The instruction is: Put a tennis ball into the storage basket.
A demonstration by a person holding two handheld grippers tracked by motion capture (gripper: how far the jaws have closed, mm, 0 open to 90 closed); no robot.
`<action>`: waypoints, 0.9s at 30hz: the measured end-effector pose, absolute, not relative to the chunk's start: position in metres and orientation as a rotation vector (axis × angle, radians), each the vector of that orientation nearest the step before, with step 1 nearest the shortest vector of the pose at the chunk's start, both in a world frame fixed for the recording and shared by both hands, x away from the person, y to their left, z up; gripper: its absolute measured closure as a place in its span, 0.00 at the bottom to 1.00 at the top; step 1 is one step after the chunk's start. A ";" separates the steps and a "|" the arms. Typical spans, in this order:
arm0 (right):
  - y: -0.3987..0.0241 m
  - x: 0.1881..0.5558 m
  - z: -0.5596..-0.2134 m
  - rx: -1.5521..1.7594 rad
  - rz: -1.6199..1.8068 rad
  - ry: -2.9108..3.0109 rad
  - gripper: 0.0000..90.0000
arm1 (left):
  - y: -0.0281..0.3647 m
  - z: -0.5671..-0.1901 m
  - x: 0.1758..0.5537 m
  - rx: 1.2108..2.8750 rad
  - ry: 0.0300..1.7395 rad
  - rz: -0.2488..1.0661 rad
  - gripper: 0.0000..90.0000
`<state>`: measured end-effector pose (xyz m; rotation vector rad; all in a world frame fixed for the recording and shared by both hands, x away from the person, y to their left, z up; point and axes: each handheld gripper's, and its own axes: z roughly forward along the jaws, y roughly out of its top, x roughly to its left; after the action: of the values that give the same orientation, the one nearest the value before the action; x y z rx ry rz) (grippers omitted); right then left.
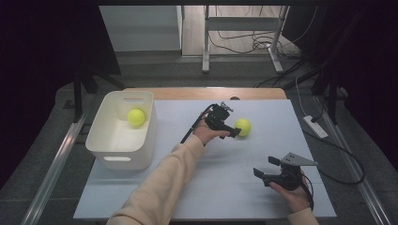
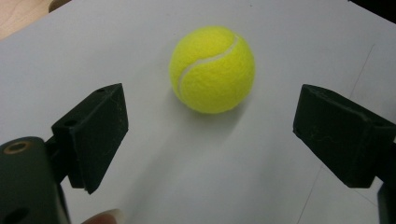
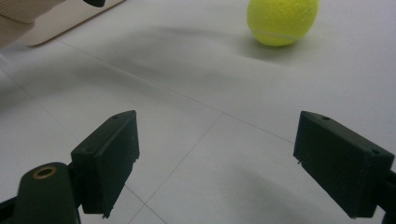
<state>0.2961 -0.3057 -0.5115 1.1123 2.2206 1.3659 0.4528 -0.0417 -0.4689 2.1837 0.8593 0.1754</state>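
A yellow tennis ball lies on the white table sheet right of centre. My left gripper sits just left of it, jaws spread and pointed at it. In the left gripper view the ball rests a little ahead of the black jaws, apart from both pads, and the gripper is open. A second tennis ball lies inside the white bin at the left. My right gripper rests open near the front right, holding nothing; in its own view the loose ball lies far ahead.
The white bin has handle slots and stands at the sheet's left edge. A bare wooden strip runs along the table's far edge. Cables trail off the right side onto the floor. A sleeve crosses the front middle.
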 end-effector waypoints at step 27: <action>-0.308 0.296 -0.512 1.121 1.375 2.213 0.16 | -0.069 -0.474 0.467 2.216 0.848 0.140 0.11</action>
<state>0.2964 -0.3076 -0.5120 1.1213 2.2134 1.3747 0.4675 -0.0695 -0.4737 2.2158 0.8479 0.1400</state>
